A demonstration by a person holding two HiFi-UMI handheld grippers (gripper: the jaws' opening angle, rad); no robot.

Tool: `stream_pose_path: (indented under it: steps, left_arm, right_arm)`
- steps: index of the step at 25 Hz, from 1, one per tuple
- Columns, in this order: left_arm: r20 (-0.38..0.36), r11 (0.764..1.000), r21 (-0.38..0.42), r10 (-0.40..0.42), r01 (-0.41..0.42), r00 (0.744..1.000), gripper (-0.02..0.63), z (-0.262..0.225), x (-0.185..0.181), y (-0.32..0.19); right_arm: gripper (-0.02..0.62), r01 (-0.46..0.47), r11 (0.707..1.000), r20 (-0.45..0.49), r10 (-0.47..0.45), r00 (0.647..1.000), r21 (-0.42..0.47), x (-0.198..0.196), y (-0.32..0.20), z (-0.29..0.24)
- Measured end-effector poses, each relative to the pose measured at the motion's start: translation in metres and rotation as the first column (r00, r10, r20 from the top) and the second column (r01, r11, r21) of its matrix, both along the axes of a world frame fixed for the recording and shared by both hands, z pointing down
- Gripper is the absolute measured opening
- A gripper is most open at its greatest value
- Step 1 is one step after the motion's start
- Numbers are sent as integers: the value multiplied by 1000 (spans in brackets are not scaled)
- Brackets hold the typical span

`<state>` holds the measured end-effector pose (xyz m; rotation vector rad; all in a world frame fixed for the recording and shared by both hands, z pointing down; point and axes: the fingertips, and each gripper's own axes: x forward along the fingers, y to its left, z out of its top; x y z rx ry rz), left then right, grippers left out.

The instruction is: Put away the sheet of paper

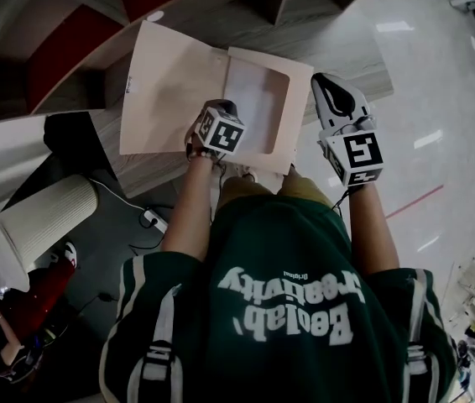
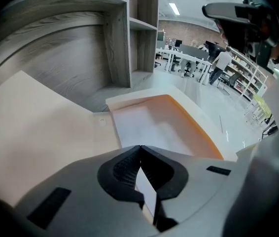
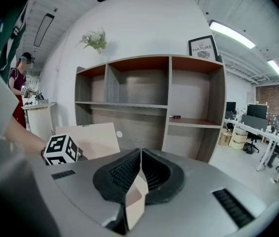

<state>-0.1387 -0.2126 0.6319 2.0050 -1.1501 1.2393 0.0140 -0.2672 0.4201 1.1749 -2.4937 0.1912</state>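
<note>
A beige folder point(image 1: 170, 91) lies spread open on a curved wooden shelf top point(image 1: 103, 133). Its flat cover is on the left and a shallow tray point(image 2: 198, 127) on the right. The white sheet of paper point(image 1: 254, 99) rests in that tray. My left gripper point(image 2: 140, 154), under its marker cube point(image 1: 221, 131), points steeply down at the tray's near edge. It is shut on a white paper edge point(image 2: 148, 194). My right gripper point(image 3: 141, 154) sits at the folder's right corner point(image 1: 326, 86), shut on a beige cardboard edge point(image 3: 134, 201).
A tall wooden shelf unit point(image 3: 149, 102) stands just behind the folder. Left of me on the floor are a white ribbed cylinder point(image 1: 44, 217), a power strip point(image 1: 155, 221) with cables, and a person point(image 3: 18, 83). Pale floor point(image 1: 414, 99) and office desks point(image 2: 189, 60) lie to the right.
</note>
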Motion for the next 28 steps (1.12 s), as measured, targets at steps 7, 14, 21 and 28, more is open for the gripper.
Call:
stream_pose_path:
  steps: [7, 14, 21, 28]
  left_arm:
    - [-36, 995, 93, -14, 17, 999, 18, -53, 9, -12]
    - [-79, 976, 212, -31, 47, 996, 18, -109, 24, -24]
    - [-143, 945, 310, -67, 109, 987, 18, -160, 41, -33]
    - [-200, 867, 444, -153, 228, 968, 18, -210, 45, -41]
  right_arm:
    - [36, 37, 999, 30, -38, 999, 38, -6, -1, -19]
    - [36, 65, 996, 49, -68, 996, 62, -4, -8, -32]
    - [37, 113, 991, 59, -117, 991, 76, 3, -10, -42]
    - [37, 166, 982, 80, -173, 982, 92, 9, -15, -55]
